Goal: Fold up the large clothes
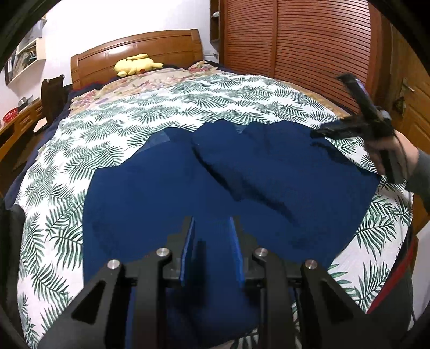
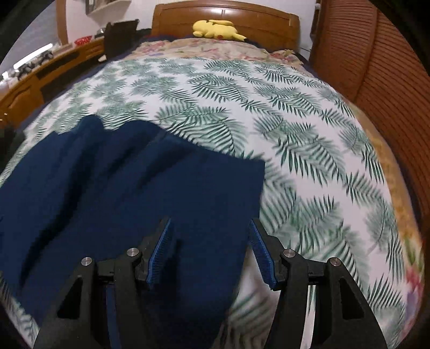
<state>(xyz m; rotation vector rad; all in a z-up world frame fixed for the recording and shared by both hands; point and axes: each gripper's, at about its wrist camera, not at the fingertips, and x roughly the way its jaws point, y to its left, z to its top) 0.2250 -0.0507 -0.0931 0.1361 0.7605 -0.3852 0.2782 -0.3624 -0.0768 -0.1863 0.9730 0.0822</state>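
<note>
A navy blue garment [image 1: 166,193] lies spread on the leaf-print bed sheet [image 1: 134,112], with a sleeve folded diagonally across its body. My left gripper [image 1: 212,236] is at its near edge, jaws narrow, and blue cloth fills the gap between the pads. My right gripper [image 1: 326,131], blurred and held by a hand, hovers over the garment's far right corner. In the right wrist view the right gripper [image 2: 211,241] stands open above the garment [image 2: 121,188], near its right edge, with nothing pinched between its pads.
A yellow plush toy [image 2: 215,28] lies by the wooden headboard [image 2: 268,16], with a floral quilt [image 1: 150,80] below it. Slatted wardrobe doors [image 1: 295,40] run along the bed's right side. A wooden desk [image 2: 40,72] with small items stands left.
</note>
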